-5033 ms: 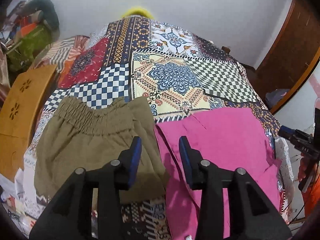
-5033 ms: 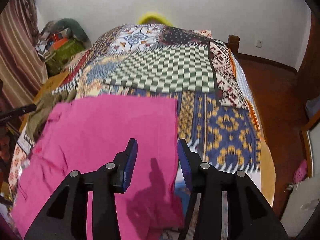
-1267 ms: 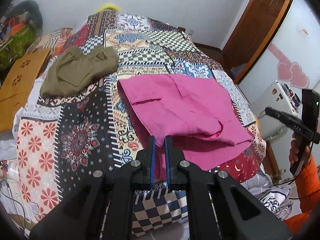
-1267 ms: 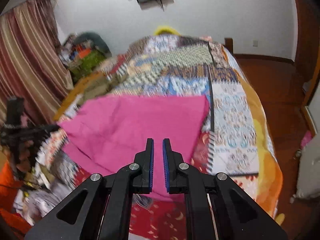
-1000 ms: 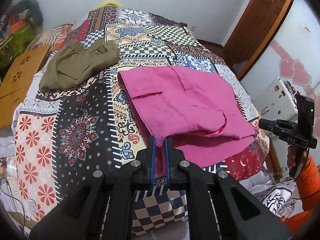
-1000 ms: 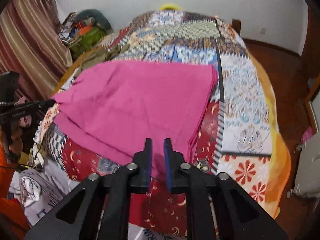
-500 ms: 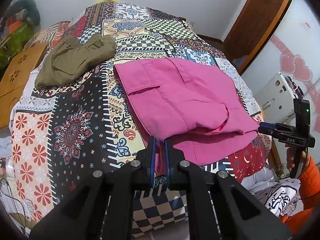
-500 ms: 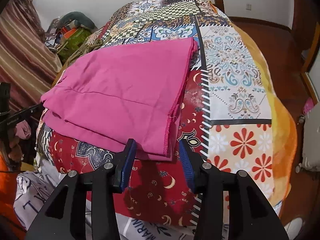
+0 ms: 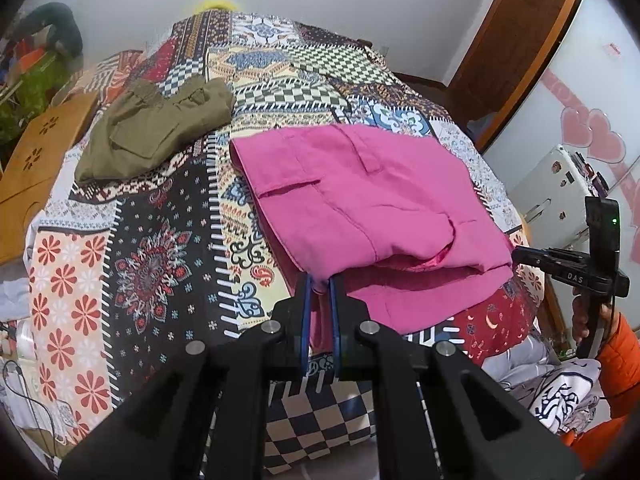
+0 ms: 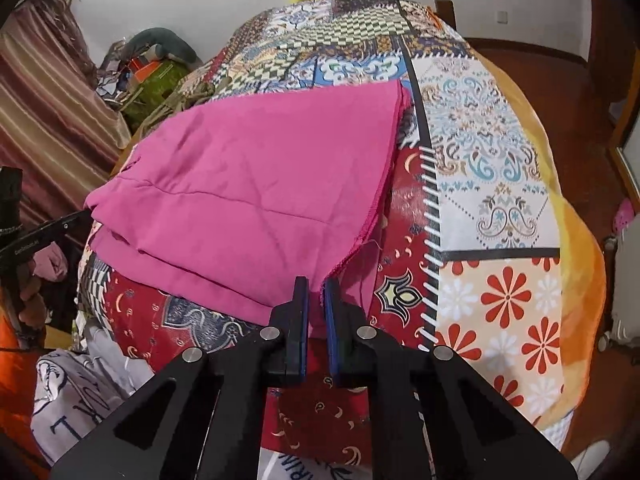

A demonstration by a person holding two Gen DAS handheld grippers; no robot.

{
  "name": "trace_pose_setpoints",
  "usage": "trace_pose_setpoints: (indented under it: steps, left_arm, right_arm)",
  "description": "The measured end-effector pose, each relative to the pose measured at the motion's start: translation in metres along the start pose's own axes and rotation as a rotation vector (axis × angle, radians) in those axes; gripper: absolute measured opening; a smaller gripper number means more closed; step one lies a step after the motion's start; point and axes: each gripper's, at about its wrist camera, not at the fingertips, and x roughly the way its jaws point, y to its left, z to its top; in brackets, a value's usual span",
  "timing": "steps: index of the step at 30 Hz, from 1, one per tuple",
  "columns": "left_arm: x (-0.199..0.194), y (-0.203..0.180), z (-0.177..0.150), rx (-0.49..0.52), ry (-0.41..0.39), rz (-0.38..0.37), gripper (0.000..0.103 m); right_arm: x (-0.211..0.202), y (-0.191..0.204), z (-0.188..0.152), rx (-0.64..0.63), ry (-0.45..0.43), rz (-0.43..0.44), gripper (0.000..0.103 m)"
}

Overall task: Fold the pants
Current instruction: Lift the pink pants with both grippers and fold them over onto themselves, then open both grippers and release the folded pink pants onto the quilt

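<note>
Pink pants (image 9: pixel 360 196) lie folded in layers on the patchwork bedspread (image 9: pixel 160 240), near the bed's front edge. My left gripper (image 9: pixel 319 280) is shut on the pants' near left corner. In the right wrist view the pants (image 10: pixel 256 168) spread to the left, and my right gripper (image 10: pixel 316 282) is shut on their near right corner. My right gripper also shows in the left wrist view (image 9: pixel 576 268) at the right.
Folded olive pants (image 9: pixel 156 128) lie at the back left of the bed. A wooden board (image 9: pixel 36 160) stands left of the bed. White printed cloth (image 9: pixel 552 392) hangs below the front edge. A curtain (image 10: pixel 48 92) and clutter are left; a wooden floor (image 10: pixel 560 64) is right.
My right gripper was open half a second ago and has now shut on the pants' corner. My left gripper has kept its hold; the pants lie a little flatter.
</note>
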Motion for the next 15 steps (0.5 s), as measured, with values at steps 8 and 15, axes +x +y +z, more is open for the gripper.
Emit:
trace_pose_setpoints:
  steps: [8, 15]
  left_arm:
    - [-0.024, -0.007, 0.006, 0.031, -0.051, -0.02, 0.008]
    - [-0.011, -0.002, -0.007, 0.026, 0.02, 0.018, 0.008]
  right_arm:
    - [-0.022, 0.02, 0.006, -0.072, -0.068, -0.043, 0.004]
    - [-0.016, 0.026, 0.009, -0.127, -0.01, -0.08, 0.005]
